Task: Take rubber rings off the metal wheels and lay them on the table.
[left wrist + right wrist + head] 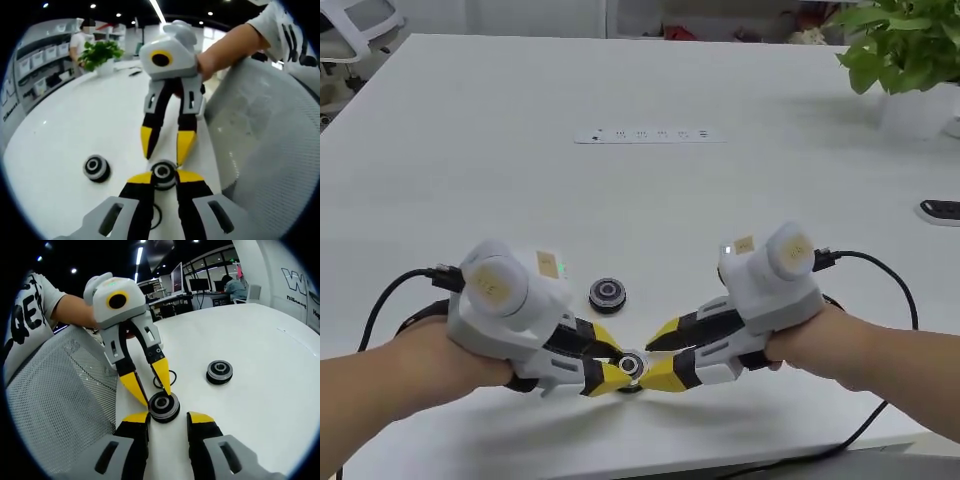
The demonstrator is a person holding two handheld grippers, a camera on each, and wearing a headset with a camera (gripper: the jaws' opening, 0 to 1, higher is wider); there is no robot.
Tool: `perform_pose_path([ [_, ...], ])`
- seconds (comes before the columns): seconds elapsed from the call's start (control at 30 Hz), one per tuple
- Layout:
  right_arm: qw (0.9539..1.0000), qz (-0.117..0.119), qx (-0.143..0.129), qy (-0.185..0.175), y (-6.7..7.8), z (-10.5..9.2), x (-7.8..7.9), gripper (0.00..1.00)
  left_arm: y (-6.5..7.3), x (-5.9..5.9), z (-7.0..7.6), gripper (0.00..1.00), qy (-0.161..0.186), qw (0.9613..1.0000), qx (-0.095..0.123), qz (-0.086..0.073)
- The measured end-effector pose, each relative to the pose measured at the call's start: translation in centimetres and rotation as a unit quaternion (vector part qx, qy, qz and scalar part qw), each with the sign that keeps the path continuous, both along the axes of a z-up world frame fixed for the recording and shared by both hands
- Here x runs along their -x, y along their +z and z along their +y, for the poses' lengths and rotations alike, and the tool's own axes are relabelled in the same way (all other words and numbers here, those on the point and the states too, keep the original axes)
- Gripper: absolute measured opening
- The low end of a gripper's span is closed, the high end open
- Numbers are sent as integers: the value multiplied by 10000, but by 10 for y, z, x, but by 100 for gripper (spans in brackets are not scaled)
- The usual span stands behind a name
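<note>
A metal wheel with a black rubber ring (631, 365) (164, 173) (164, 406) sits at the near table edge. My left gripper (612, 360) (165, 176) (156, 393) is shut on it from the left. My right gripper (656, 358) (165, 149) (168, 418) faces it from the right. Its jaws are open, with the tips just short of the wheel. A second ringed wheel (607, 293) (96, 167) (220, 371) lies flat a little farther in. A loose black ring (171, 376) (156, 216) lies on the table under the left gripper.
The white table (520, 160) carries a built-in socket strip (650, 135) mid-table, a potted plant (905, 45) at the far right and a small black object (940, 210) at the right edge. A grey mesh chair (270, 145) (55, 395) stands at the near edge.
</note>
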State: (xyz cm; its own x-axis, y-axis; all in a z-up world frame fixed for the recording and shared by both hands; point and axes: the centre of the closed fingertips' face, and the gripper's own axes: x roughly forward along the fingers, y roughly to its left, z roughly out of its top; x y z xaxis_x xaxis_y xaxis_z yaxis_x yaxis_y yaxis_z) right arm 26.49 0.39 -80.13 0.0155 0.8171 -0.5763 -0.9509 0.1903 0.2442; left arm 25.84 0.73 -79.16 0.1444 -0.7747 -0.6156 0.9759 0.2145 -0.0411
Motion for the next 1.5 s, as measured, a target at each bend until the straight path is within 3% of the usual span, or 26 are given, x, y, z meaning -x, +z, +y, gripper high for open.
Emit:
perform_pose_path([
  [0.33, 10000, 14, -5, 6, -1, 0, 0, 27, 0, -1, 0, 16, -27, 10000, -18, -31],
  [0.9, 10000, 30, -16, -3, -1, 0, -1, 28, -2, 0, -2, 17, -267, 9985, -271, -382],
  [0.97, 10000, 26, -15, -3, -1, 0, 0, 28, -2, -1, -2, 17, -229, 9987, -281, -361],
  [1.03, 10000, 24, -15, -3, -1, 0, 0, 27, -1, 1, -2, 19, -188, 9992, -283, -192],
  [1.5, 10000, 6, 15, 21, -2, 1, 1, 27, -2, -3, -1, 14, -72, 9987, -413, -282],
])
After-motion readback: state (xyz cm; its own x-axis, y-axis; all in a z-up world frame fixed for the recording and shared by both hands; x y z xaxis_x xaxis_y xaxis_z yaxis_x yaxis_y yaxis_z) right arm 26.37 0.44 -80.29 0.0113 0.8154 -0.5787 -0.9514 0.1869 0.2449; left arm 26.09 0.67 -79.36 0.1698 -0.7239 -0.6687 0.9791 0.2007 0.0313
